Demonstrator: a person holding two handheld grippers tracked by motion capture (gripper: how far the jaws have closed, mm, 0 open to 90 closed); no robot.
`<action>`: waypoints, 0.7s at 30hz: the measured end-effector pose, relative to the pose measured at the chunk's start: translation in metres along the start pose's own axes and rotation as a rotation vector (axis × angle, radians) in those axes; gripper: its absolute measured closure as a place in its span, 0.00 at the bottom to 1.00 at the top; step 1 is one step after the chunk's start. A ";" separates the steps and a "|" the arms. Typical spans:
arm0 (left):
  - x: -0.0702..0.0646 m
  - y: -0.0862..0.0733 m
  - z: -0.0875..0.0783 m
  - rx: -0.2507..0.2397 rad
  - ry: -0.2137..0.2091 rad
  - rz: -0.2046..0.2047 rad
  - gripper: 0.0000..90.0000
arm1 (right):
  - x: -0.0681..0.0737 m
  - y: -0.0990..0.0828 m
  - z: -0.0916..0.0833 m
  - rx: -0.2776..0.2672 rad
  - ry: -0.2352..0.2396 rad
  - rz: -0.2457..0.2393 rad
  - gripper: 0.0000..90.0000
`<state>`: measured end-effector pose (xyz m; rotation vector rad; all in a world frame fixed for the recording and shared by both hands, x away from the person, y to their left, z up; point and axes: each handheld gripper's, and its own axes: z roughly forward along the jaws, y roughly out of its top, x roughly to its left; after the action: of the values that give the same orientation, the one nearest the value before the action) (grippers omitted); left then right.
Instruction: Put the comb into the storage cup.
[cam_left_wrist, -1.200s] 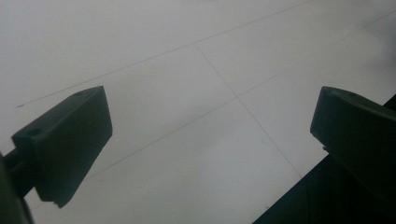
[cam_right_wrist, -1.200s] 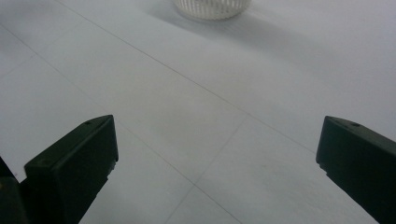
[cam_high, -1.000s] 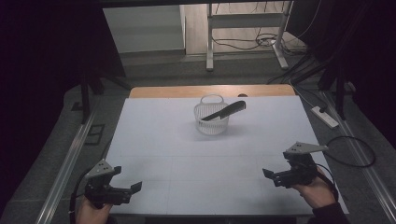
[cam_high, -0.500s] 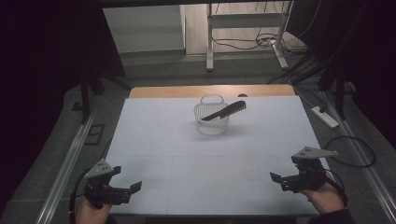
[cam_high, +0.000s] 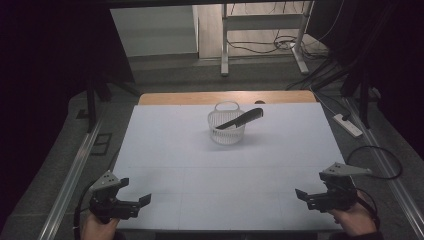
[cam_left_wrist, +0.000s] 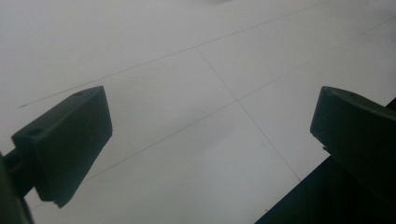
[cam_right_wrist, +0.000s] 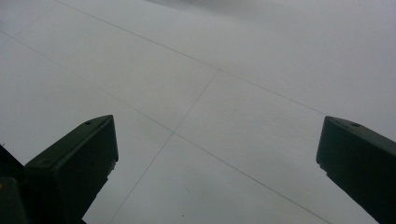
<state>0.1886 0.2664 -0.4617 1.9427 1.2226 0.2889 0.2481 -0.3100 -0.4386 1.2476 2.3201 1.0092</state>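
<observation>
A clear mesh basket (cam_high: 227, 131) stands toward the far middle of the white table (cam_high: 200, 170). A black comb (cam_high: 241, 119) lies slanted across its rim, one end sticking out to the right. My left gripper (cam_high: 142, 201) rests at the near left corner, open, with nothing between its jaws. My right gripper (cam_high: 301, 194) sits at the near right corner, also open and empty. In the left gripper view (cam_left_wrist: 210, 140) and the right gripper view (cam_right_wrist: 217, 158) the black jaws stand wide apart over bare white tabletop.
A wooden strip (cam_high: 225, 97) edges the table's far side. Metal rails (cam_high: 70, 175) run along both sides of the table. A power strip (cam_high: 348, 125) and cables (cam_high: 372, 160) lie on the floor at the right. A metal frame (cam_high: 260, 30) stands beyond the table.
My right gripper has moved back toward the near right corner of the table. The left gripper, basket and comb have stayed put.
</observation>
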 end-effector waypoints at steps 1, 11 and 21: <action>0.000 0.000 0.000 -0.001 0.001 0.000 0.00 | 0.000 -0.001 -0.001 -0.001 -0.003 0.000 0.00; 0.000 0.000 -0.001 -0.004 0.009 0.001 0.00 | 0.000 -0.007 -0.006 -0.006 -0.019 0.008 0.00; -0.001 0.000 -0.001 0.003 0.017 0.004 0.00 | -0.001 -0.014 -0.010 0.017 -0.046 0.014 0.00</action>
<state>0.1876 0.2665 -0.4612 1.9499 1.2308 0.3065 0.2344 -0.3200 -0.4412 1.2822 2.2933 0.9569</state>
